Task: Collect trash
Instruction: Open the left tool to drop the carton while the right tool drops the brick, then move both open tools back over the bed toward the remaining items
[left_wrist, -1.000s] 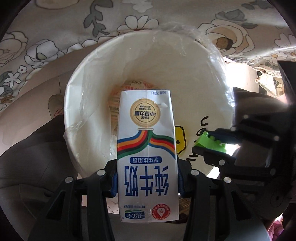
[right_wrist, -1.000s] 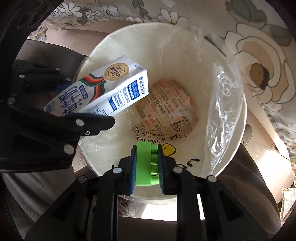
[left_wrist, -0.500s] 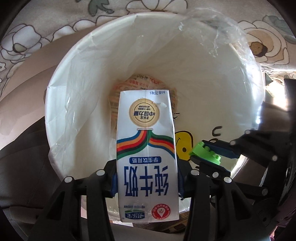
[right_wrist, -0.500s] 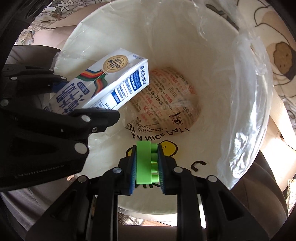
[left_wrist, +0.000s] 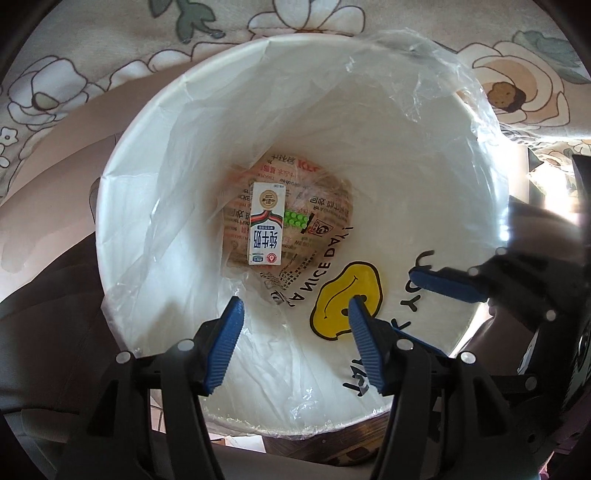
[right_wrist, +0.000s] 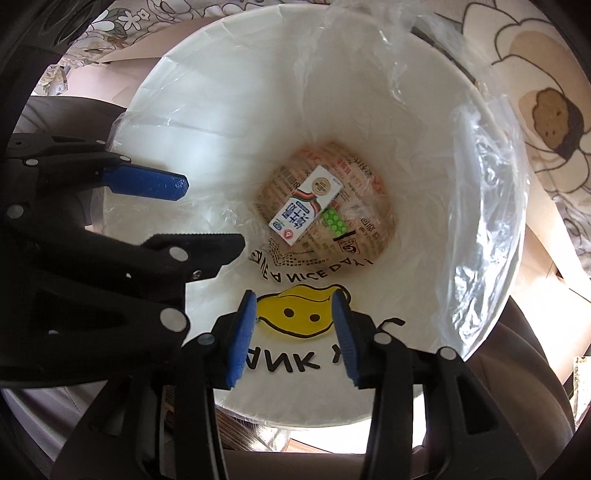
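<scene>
Left wrist view shows the left gripper (left_wrist: 293, 308) and right gripper (right_wrist: 293, 306) both spread apart and holding nothing above the bin (left_wrist: 110, 206), where the carton (left_wrist: 266, 229), probably light and crushable, best taken by its flat sides, lies touching the brick (left_wrist: 295, 219).

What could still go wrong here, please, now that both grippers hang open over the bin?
The bag sits loose and bunched on one side of the bin rim, so it may slip inside under more trash. The left gripper and right gripper hover close together and could bump when pulled out. The green brick beside the milk carton looks like a toy, possibly binned by mistake.
</scene>
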